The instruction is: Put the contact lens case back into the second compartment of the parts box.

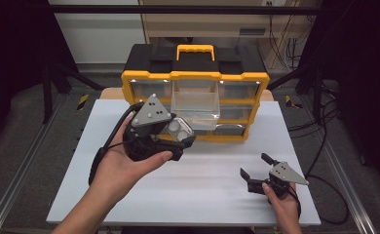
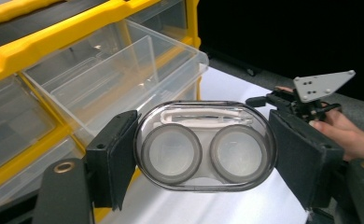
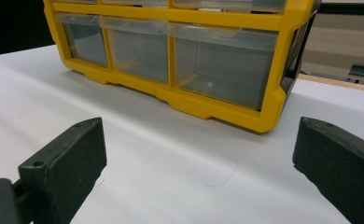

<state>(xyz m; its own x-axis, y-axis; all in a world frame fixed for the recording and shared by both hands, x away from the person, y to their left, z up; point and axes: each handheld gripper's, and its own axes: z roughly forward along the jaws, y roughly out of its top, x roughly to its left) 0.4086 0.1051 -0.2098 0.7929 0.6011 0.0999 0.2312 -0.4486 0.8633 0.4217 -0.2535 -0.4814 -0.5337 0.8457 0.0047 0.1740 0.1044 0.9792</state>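
Observation:
A yellow and black drawer organizer [image 1: 195, 76] stands at the back of the white table; its clear middle drawer [image 1: 195, 105] is pulled out, also the drawer [image 2: 119, 70] in the left gripper view. My left gripper [image 1: 180, 134] is shut on a clear oval contact lens case [image 1: 180, 128] with two round wells, the case [image 2: 206, 145] clamped by its ends between both jaws, just in front of and below the open drawer. My right gripper [image 1: 256, 165] rests open near the front right of the table, nothing between its jaws, pointing at the organizer's lower drawers [image 3: 222, 63].
The white table top [image 1: 202, 180] lies between the two grippers. Black frame posts and cables [image 1: 324, 122] stand beside the table on the right. A handle [image 1: 195, 48] tops the organizer.

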